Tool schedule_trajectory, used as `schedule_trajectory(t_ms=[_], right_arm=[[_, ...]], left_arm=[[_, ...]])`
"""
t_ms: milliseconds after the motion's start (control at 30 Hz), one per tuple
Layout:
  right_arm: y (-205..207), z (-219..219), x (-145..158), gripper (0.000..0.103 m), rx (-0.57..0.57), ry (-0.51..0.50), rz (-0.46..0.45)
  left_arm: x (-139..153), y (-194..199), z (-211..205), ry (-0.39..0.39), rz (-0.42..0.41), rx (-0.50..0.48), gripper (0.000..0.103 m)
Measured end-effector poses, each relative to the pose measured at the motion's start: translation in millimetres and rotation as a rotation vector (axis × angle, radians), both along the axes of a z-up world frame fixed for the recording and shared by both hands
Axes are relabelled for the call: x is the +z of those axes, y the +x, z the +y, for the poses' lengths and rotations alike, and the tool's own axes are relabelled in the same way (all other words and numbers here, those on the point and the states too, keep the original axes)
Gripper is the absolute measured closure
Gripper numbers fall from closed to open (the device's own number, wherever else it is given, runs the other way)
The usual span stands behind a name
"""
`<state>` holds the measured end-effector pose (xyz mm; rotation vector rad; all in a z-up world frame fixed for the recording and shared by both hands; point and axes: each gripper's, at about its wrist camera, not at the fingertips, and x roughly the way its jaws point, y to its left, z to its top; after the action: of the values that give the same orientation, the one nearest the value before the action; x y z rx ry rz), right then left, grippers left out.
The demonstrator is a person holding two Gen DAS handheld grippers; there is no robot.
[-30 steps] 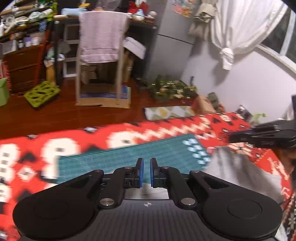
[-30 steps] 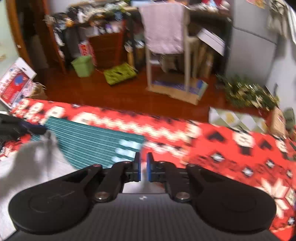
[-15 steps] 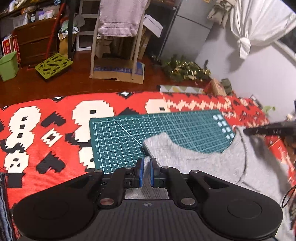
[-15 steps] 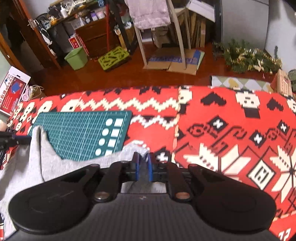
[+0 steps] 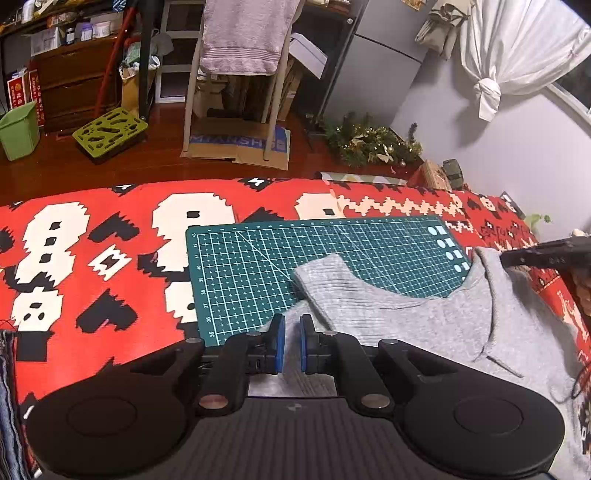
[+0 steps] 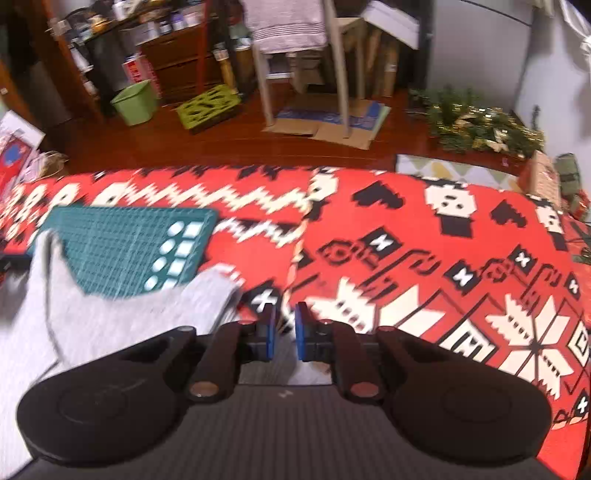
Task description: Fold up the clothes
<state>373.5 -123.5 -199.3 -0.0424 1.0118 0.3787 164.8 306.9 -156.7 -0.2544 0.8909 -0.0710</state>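
A grey ribbed sleeveless top (image 5: 424,321) lies spread over a green cutting mat (image 5: 258,266) on a red patterned blanket (image 5: 92,258). One strap rests flat on the mat. My left gripper (image 5: 291,343) is low over the top's near edge, its blue pads nearly together with grey cloth between them. The right gripper's dark fingers (image 5: 546,254) show at the top's far strap. In the right wrist view the grey top (image 6: 110,321) sits left of my right gripper (image 6: 285,334). Its pads hold a narrow gap with grey cloth under them.
Folded denim (image 5: 7,406) lies at the blanket's left edge. Beyond the blanket's far edge is wooden floor with a chair draped in a towel (image 5: 240,33), a green bin (image 5: 18,129), a lime crate (image 5: 110,129) and a wreath (image 5: 369,144).
Both grippers came down and tipped forward, bringing the grey top from hanging in the air to lying flat over the mat. The right view is still blurred by motion.
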Motion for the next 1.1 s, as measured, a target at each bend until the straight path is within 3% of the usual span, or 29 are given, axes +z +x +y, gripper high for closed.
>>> schedule_trajectory(t_ms=[133, 267, 467, 667, 933, 1100], right_arm=[[-9.2, -9.4, 13.7, 0.091, 0.008, 0.013, -0.006], [-28.1, -22.3, 12.5, 0.089, 0.035, -0.083, 0.011], [-43.2, -38.7, 4.3, 0.089, 0.022, -0.074, 0.015], [-52.0, -50.5, 21.5, 0.087, -0.022, -0.031, -0.021], [-69.6, -63.5, 8.1, 0.087, -0.002, -0.148, 0.007], [-87.6, -91.4, 16.4, 0.086, -0.04, -0.138, 0.001]], left_arm=[[8.3, -8.2, 1.3, 0.017, -0.017, -0.006, 0.097], [13.5, -16.2, 7.3, 0.009, -0.03, 0.008, 0.097], [12.6, -27.3, 14.2, 0.032, -0.017, 0.033, 0.097], [15.3, -44.1, 28.4, 0.041, -0.012, 0.07, 0.097], [9.1, -65.0, 38.2, 0.059, 0.014, 0.096, 0.096], [9.5, -79.3, 38.5, 0.065, 0.015, 0.09, 0.096]])
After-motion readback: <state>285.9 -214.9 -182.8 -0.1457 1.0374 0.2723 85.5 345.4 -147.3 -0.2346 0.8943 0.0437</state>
